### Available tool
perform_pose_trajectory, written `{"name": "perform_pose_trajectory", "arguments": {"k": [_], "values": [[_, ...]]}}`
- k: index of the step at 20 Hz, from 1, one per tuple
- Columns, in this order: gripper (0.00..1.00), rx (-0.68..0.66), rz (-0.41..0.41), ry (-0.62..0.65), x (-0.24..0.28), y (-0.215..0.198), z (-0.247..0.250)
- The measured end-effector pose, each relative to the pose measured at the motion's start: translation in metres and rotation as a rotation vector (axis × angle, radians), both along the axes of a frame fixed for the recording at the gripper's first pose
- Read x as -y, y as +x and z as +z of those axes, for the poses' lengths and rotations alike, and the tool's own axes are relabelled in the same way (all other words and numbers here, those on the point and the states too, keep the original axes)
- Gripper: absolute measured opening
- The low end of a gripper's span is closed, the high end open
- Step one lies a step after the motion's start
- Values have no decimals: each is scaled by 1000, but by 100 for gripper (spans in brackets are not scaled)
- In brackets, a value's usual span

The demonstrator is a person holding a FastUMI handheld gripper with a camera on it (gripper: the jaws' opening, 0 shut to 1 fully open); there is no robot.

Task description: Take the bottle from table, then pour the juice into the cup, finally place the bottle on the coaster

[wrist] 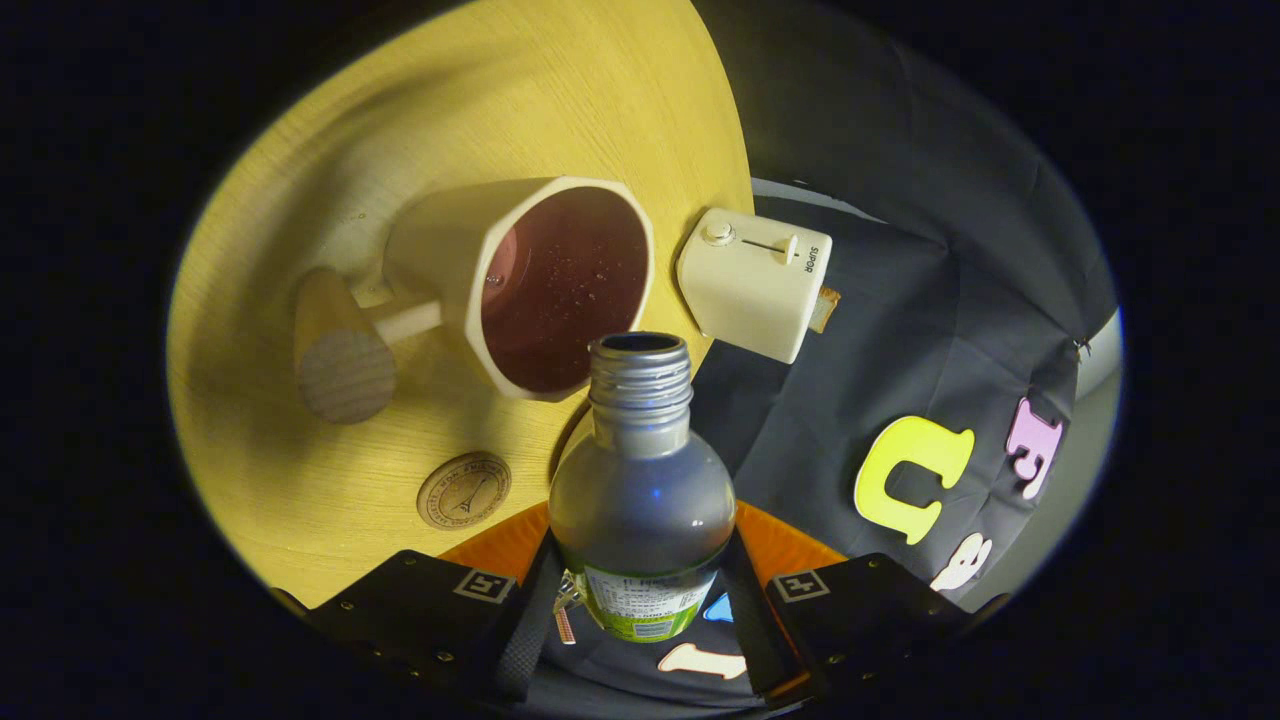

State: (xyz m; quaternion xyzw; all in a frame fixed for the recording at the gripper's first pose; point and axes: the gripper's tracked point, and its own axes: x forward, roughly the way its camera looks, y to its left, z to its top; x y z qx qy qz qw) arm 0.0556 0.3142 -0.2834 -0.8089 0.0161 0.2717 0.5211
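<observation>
While the gripper (640, 600) clamps both fingers on the uncapped bottle (640, 490), its mouth sits tilted just before the cup (560, 285) on the table (300, 480); tilting short risks juice spilling outside the rim.

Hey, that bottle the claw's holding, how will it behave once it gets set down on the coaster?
The bottle, gripped between the claw's fingers, looks drained and uncapped, so it is probably light. Its tall, narrow shape could tip easily on the small round coaster. Its smooth, rounded sides look somewhat slippery, and it would likely roll if it fell.
</observation>
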Motion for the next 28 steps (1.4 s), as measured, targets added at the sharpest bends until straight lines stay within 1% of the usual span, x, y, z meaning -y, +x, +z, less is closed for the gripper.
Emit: {"name": "perform_pose_trajectory", "arguments": {"k": [4, 8, 11, 15, 22, 28], "values": [[78, -33, -15, 71, 0, 0, -5], [78, -84, -52, 174, -7, -1, -7], [78, -96, -64, 218, -10, 2, -6], [78, -165, -117, 317, -9, -1, -9], [78, -218, -201, 489, 8, 7, -4], [78, -305, -310, 658, 27, 12, -4]]}}
